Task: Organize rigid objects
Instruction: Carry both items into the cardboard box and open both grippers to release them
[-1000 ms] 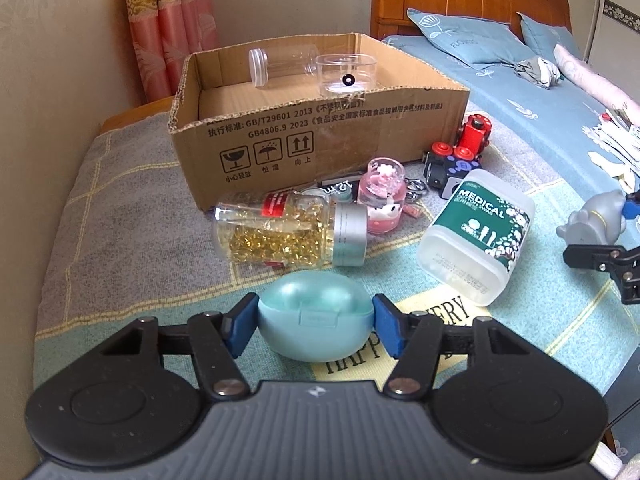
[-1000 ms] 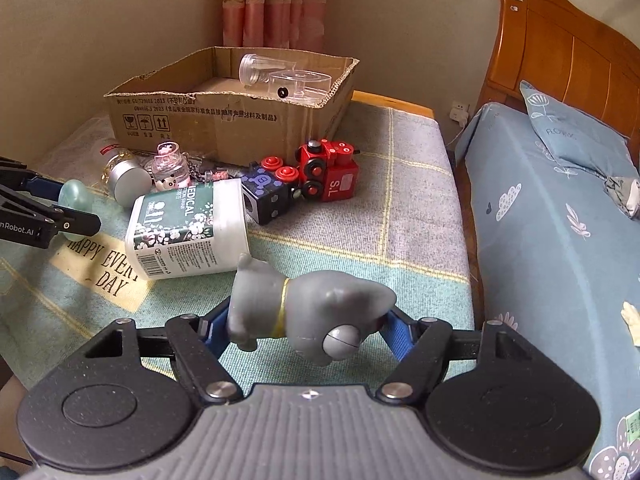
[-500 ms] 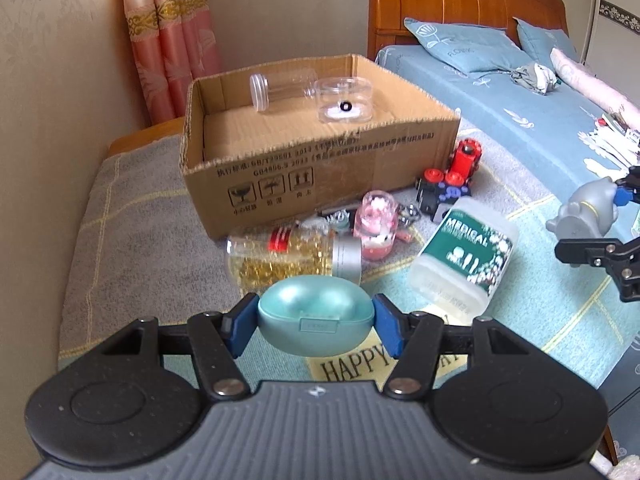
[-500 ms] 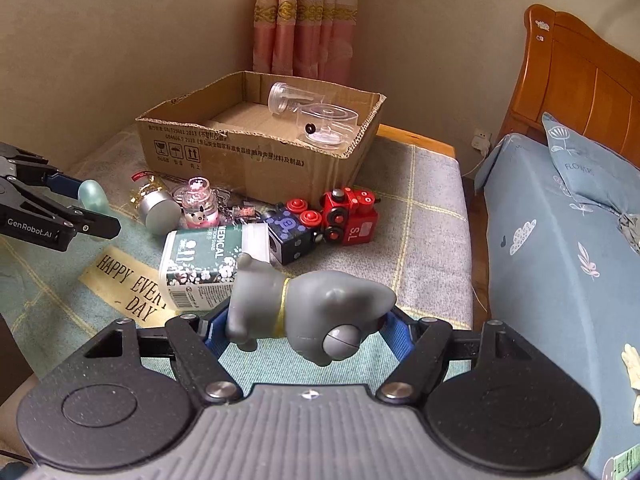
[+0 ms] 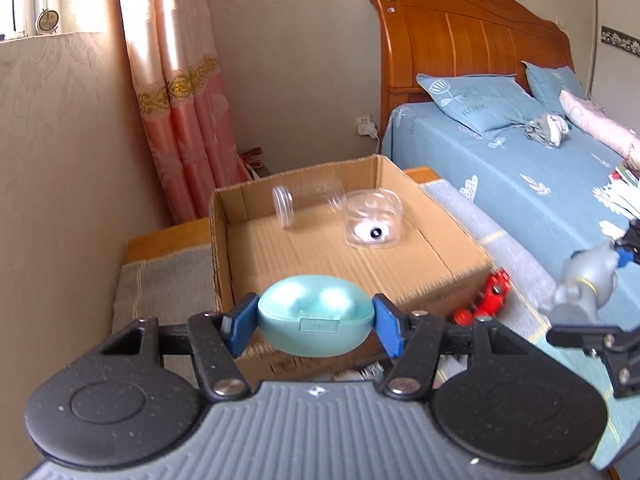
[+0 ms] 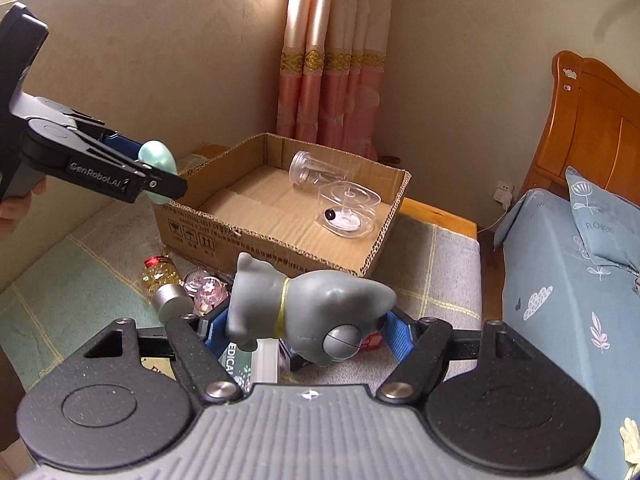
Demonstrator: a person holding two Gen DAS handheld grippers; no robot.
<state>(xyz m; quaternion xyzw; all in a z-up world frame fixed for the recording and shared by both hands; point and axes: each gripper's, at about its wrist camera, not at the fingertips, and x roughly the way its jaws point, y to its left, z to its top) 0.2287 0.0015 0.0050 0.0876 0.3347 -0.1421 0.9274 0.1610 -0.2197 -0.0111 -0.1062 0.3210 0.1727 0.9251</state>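
My left gripper (image 5: 316, 322) is shut on a teal oval case (image 5: 316, 314) and holds it in the air at the near edge of the open cardboard box (image 5: 452, 268). In the right wrist view the case (image 6: 158, 164) hangs over the box's left corner (image 6: 280, 240). My right gripper (image 6: 304, 330) is shut on a grey toy animal (image 6: 312, 312), held above the clutter in front of the box; it also shows in the left wrist view (image 5: 588, 280). The box holds a clear tube (image 6: 316, 168) and a clear round container (image 6: 346, 210).
On the blanket in front of the box lie a bottle of yellow capsules (image 6: 164, 284), a pink trinket (image 6: 208, 292), a white "MEDICAL" bottle (image 6: 244, 364) and a red toy (image 5: 488, 296). A bed with blue sheets (image 6: 560, 300) is to the right; wall and curtain (image 6: 332, 80) stand behind.
Both grippers have risen and moved toward the box with their objects held. The teal case now hangs at the box's near edge; the grey toy is higher above the clutter.
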